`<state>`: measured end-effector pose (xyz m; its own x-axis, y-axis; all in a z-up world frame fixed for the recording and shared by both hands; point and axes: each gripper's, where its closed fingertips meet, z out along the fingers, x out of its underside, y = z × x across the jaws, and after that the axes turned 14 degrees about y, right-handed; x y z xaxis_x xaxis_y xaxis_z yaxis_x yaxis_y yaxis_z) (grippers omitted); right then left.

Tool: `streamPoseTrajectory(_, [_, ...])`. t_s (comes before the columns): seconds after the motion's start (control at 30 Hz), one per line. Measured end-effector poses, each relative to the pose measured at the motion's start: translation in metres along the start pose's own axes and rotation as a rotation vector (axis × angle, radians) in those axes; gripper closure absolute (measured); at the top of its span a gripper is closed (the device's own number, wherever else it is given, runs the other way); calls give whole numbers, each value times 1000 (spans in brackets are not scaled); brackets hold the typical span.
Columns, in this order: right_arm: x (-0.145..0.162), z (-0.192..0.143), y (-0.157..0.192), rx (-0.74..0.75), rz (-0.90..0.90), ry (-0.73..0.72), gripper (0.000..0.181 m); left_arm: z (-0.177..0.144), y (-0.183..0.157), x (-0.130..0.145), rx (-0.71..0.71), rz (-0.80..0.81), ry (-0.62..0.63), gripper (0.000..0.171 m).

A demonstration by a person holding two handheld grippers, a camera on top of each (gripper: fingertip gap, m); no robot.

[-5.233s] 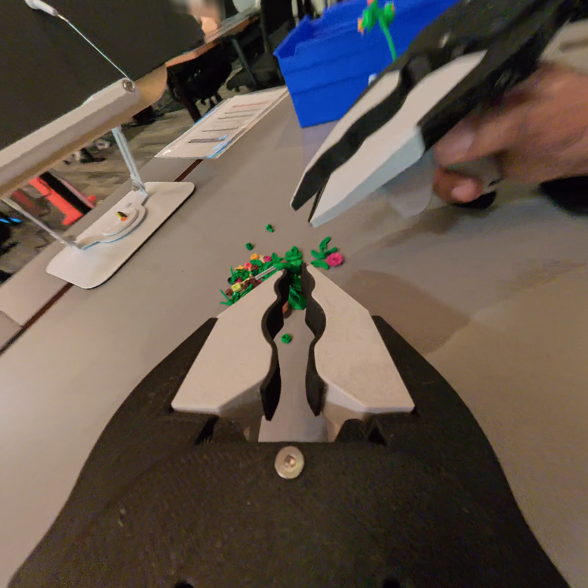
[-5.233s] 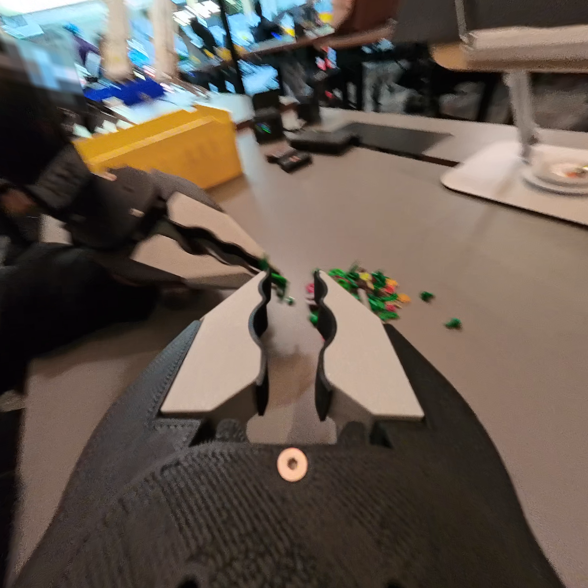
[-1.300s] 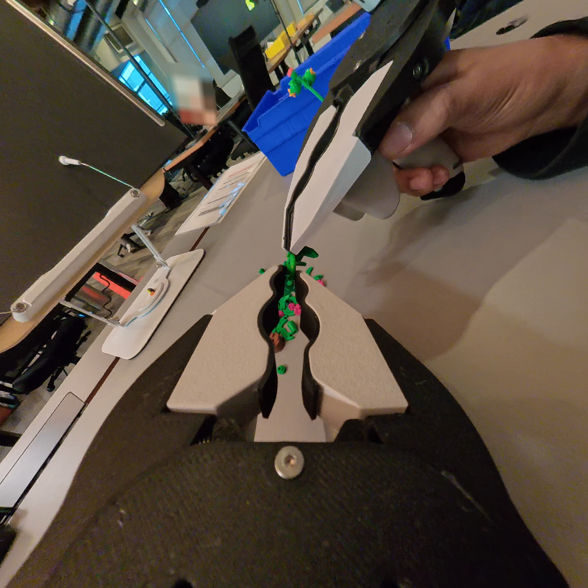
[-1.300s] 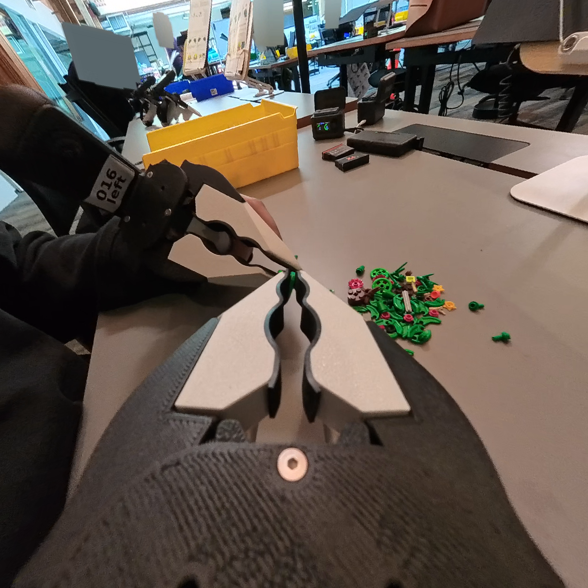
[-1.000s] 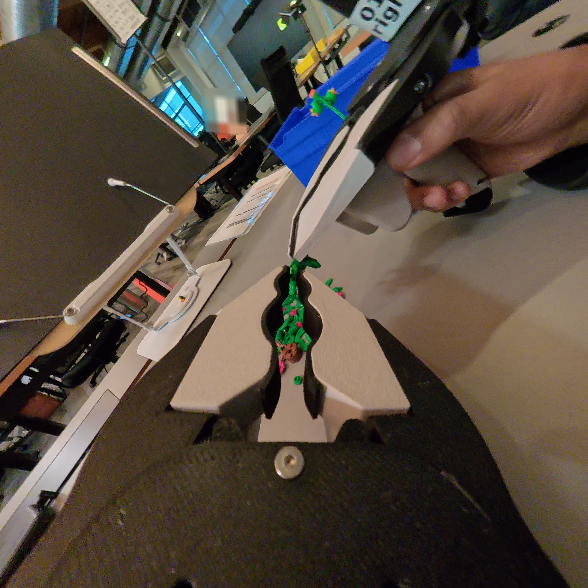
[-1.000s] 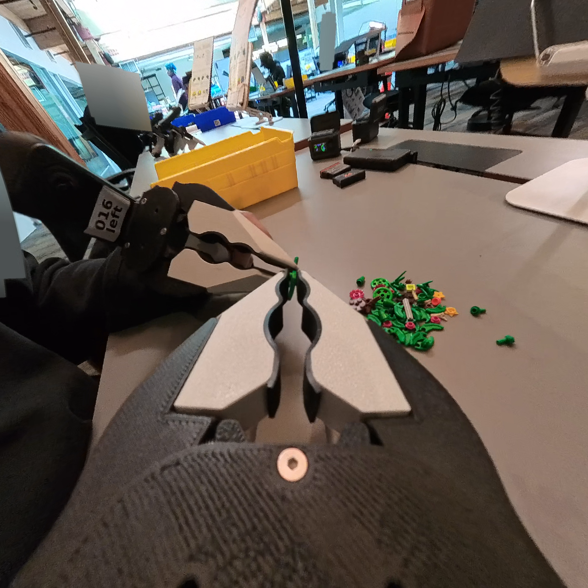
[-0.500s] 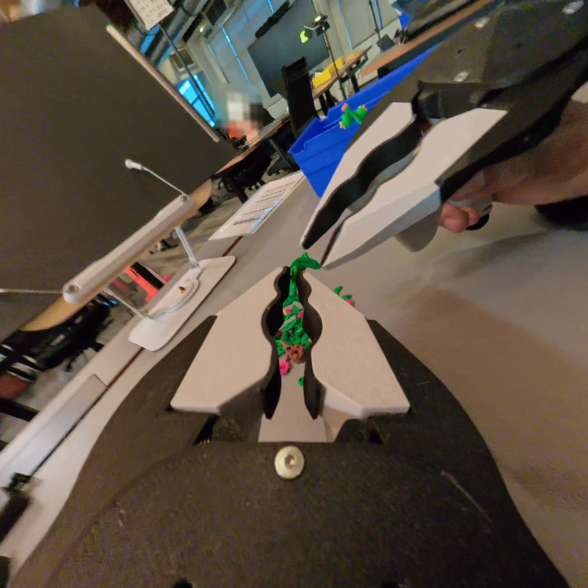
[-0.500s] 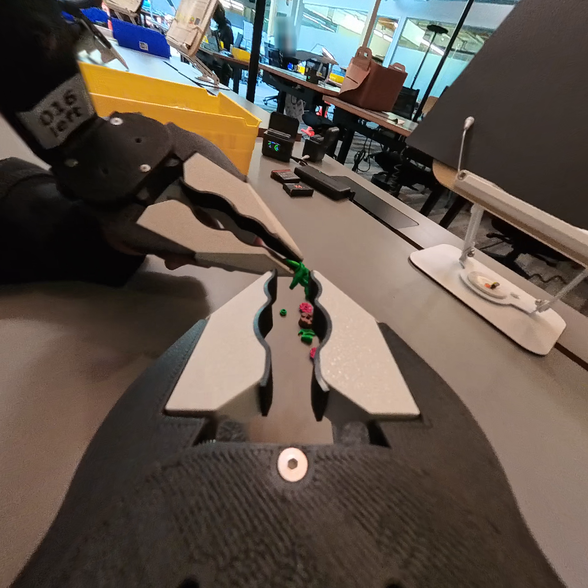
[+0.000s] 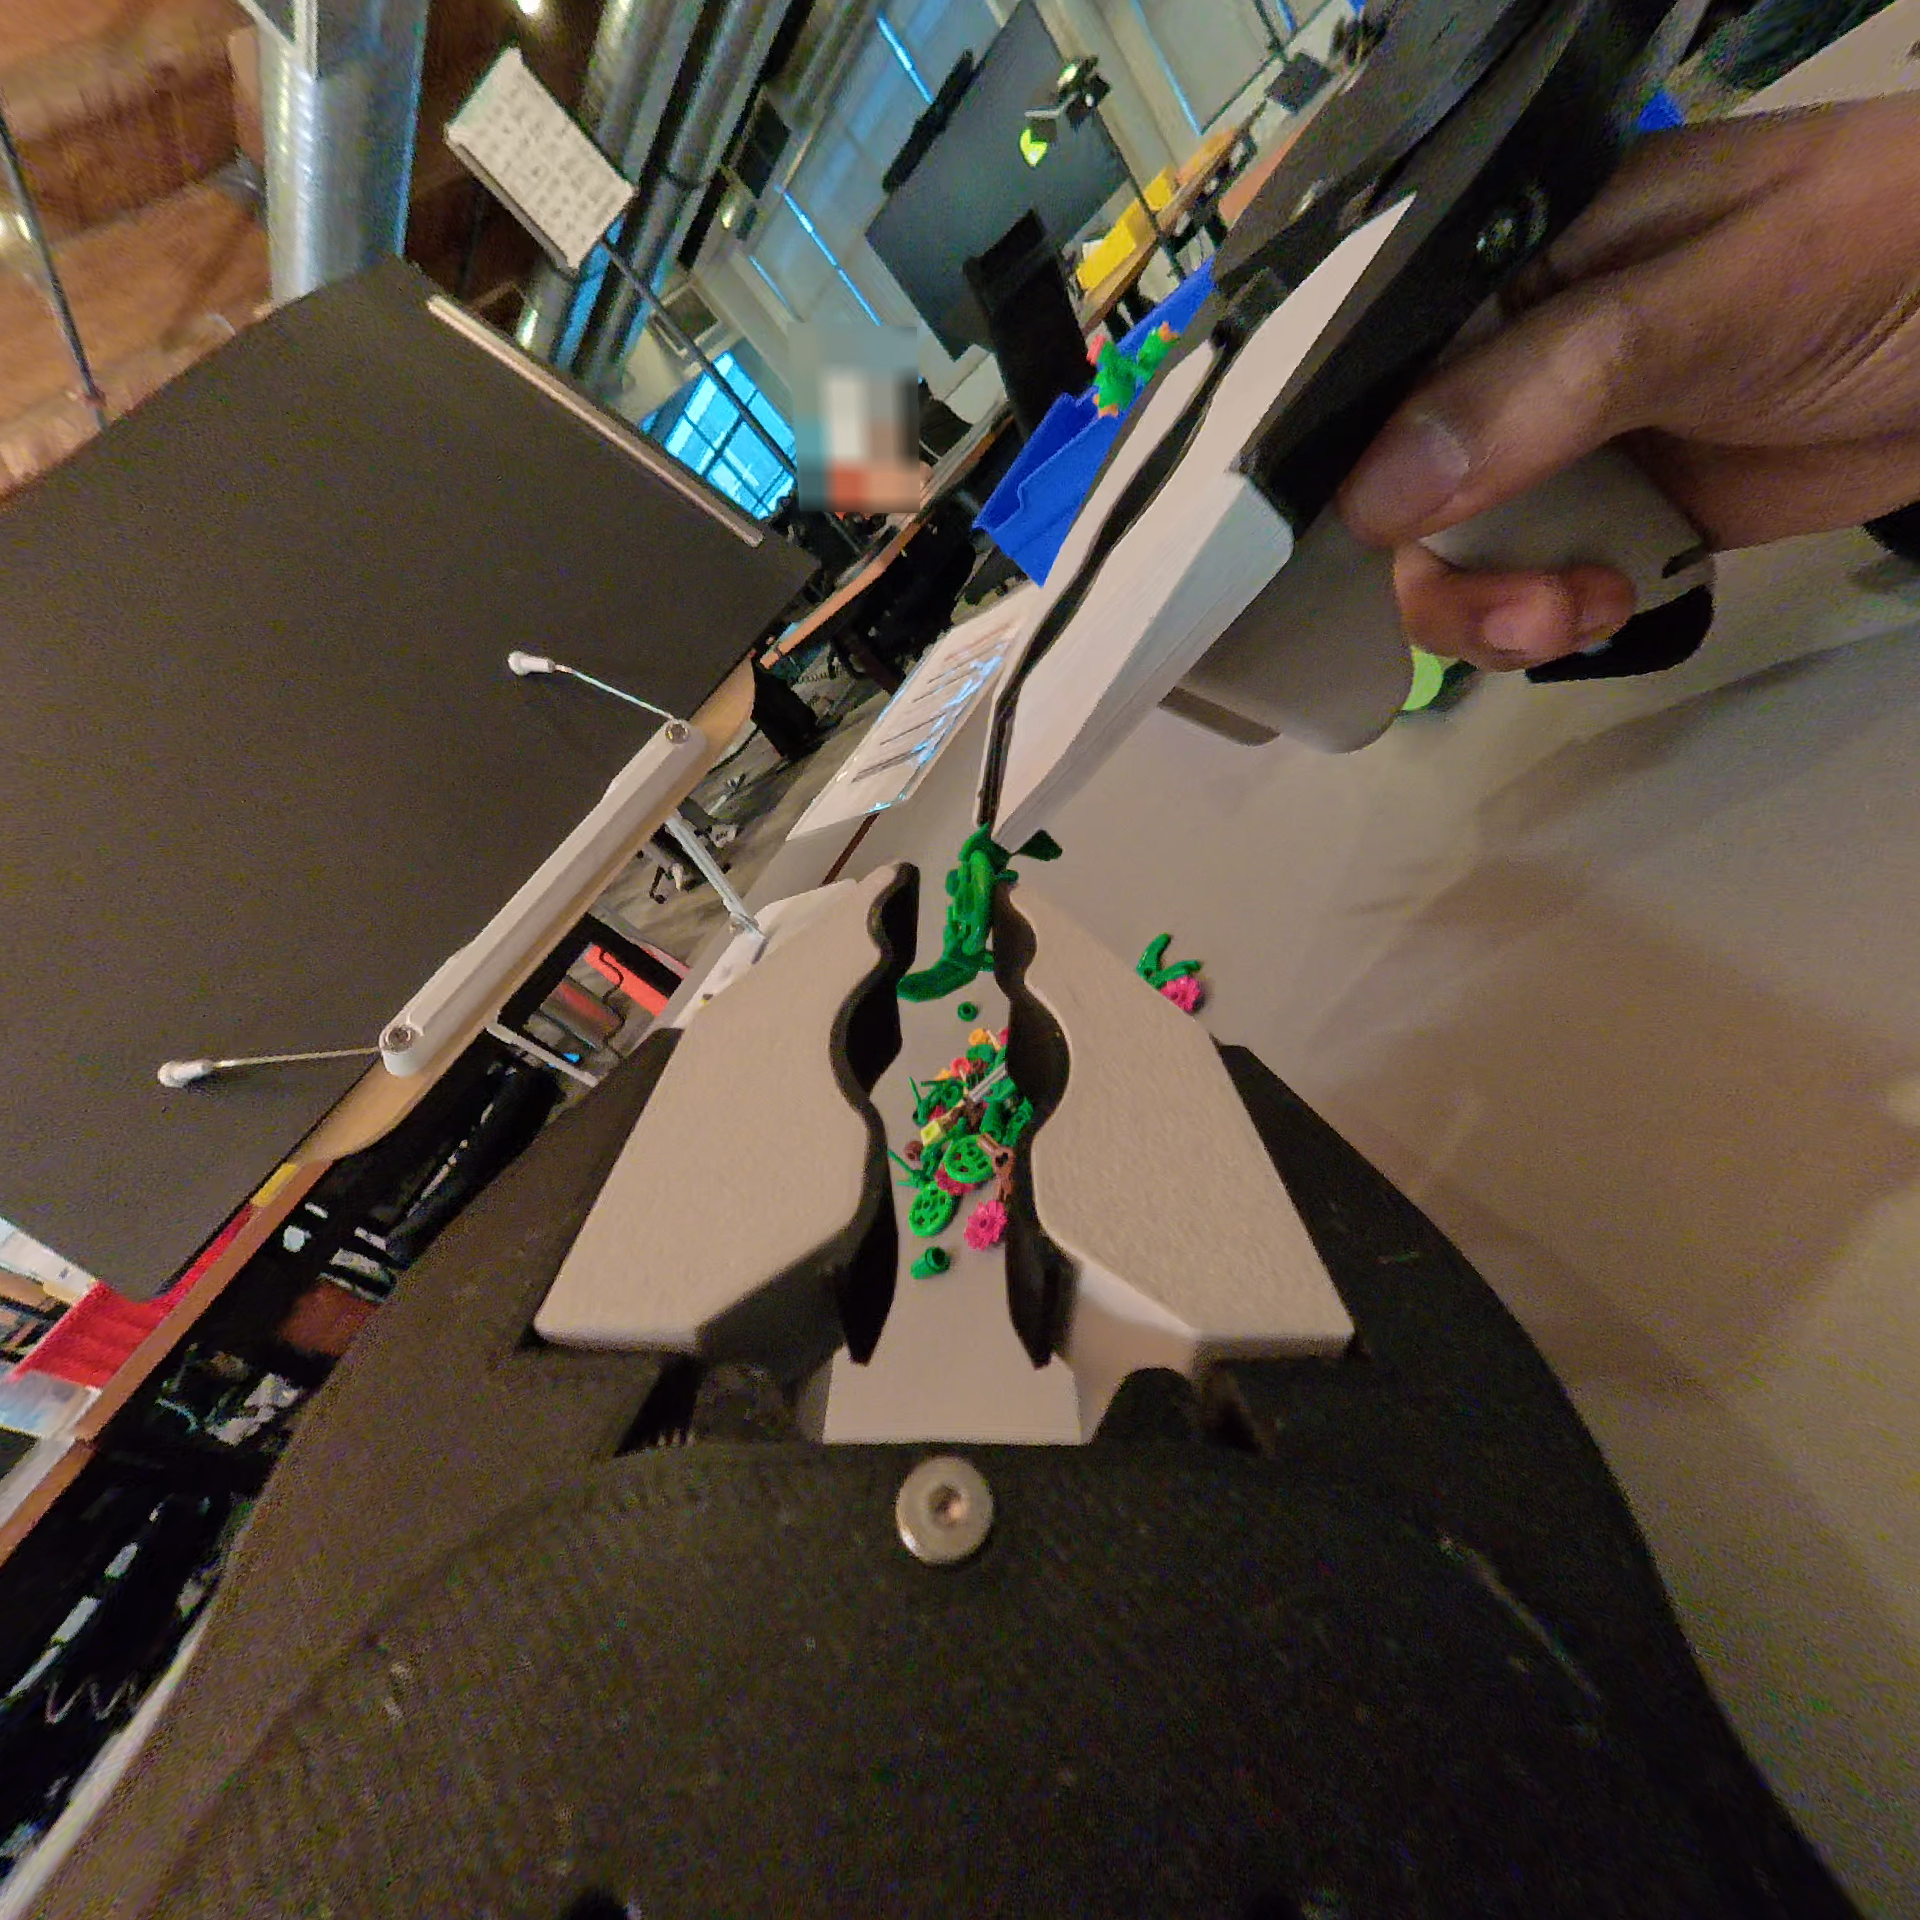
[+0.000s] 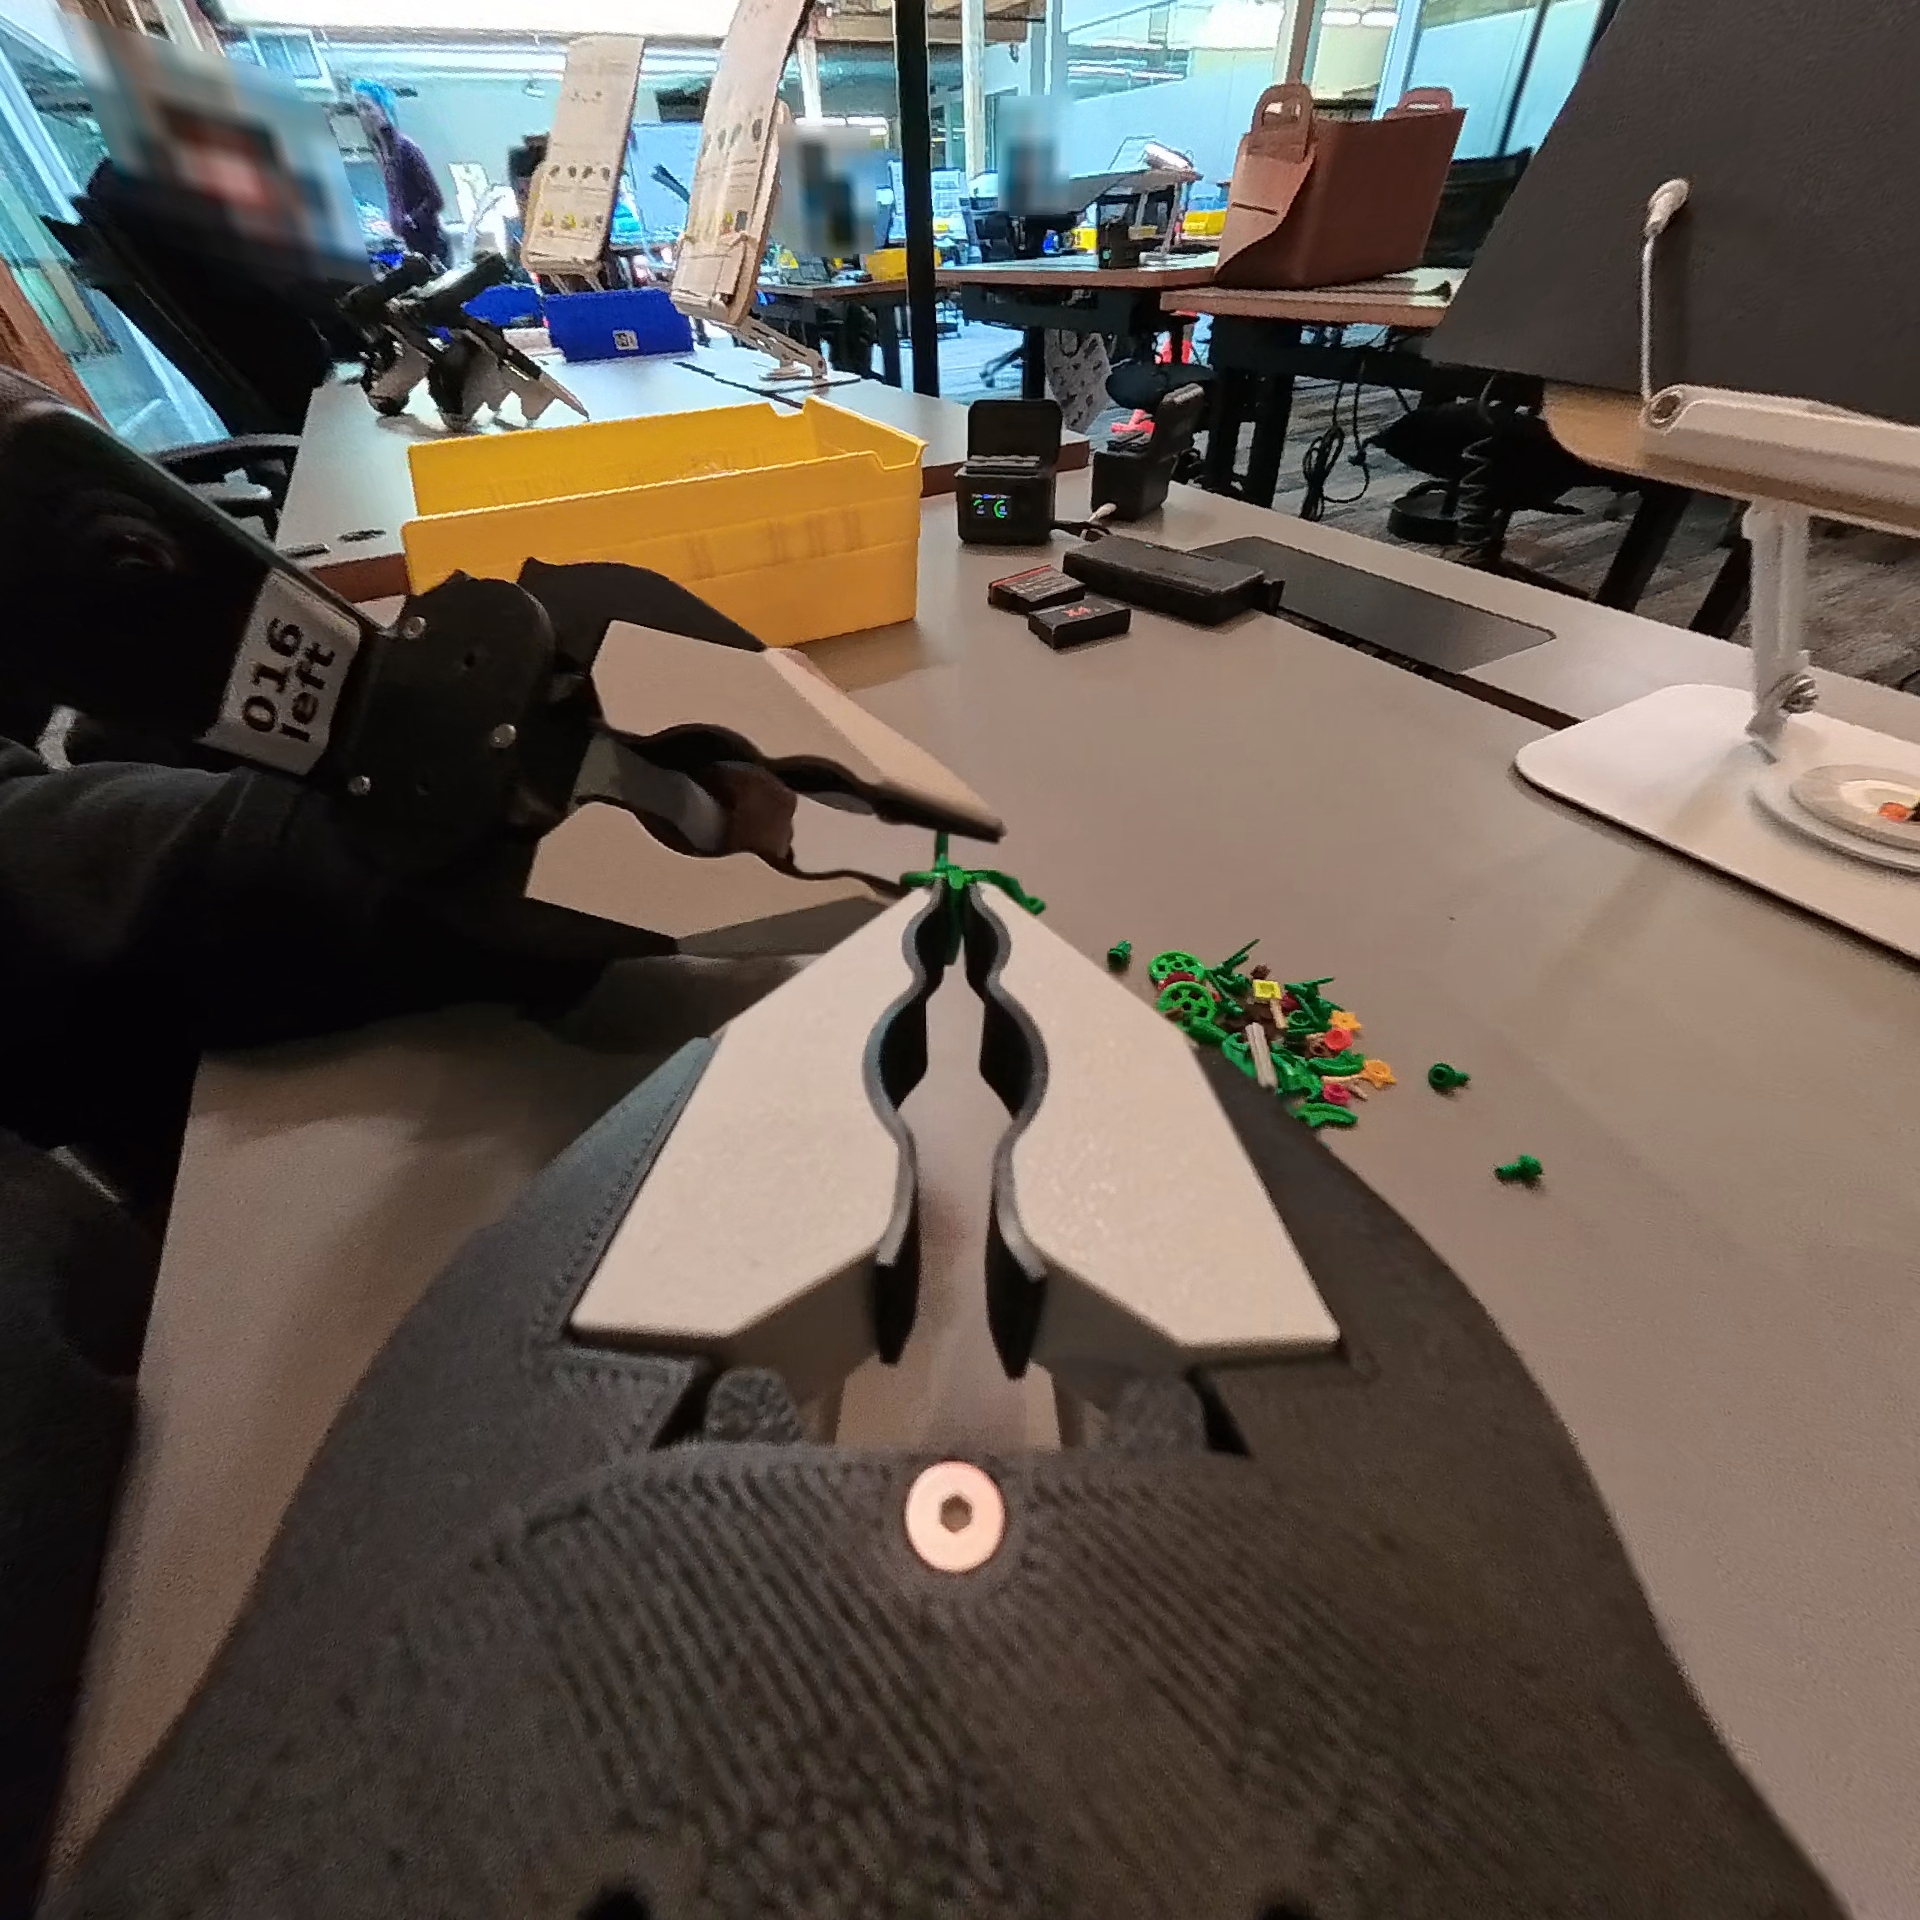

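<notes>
Pinching a small green plant piece point(image 10: 951, 894) at its tips, the right tool point(image 10: 954, 902) holds narrow at frame centre; the left tool point(image 9: 951, 899), slightly parted around the same piece, meets it tip to tip above the tabletop point(image 10: 1299, 831), so both steady it; the loose piece pile point(image 10: 1273, 1023) lies right of centre.

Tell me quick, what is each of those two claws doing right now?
Left gripper: open, nothing gripped.
Right gripper: closed on a small green plant piece, held above the table.
</notes>
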<state>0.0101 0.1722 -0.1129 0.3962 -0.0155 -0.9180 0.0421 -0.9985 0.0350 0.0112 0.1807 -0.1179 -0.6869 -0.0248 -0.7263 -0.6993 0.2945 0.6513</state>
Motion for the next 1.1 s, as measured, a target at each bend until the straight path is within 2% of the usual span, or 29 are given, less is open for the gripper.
streamPoseTrajectory(0.23, [-4,-4,-1,-57,77,-41,181,-2,1,-2,8,5,4,168])
streamPoseTrajectory(0.53, [-7,-5,2,-82,72,-70,176,-3,1,-4,18,6,10,168])
streamPoseTrajectory(0.67, [-5,-4,1,-52,49,-49,180,-2,0,-3,32,-4,9,168])
streamPoseTrajectory(0.9, [-4,-3,0,-74,98,-44,181,-5,3,-7,-65,60,-25,165])
streamPoseTrajectory(0.97, [-5,-3,0,-96,125,-52,181,-5,1,-7,-57,67,-23,170])
streamPoseTrajectory(1.1, [-6,-5,2,-133,159,-66,181,-7,2,-9,-31,59,-20,171])
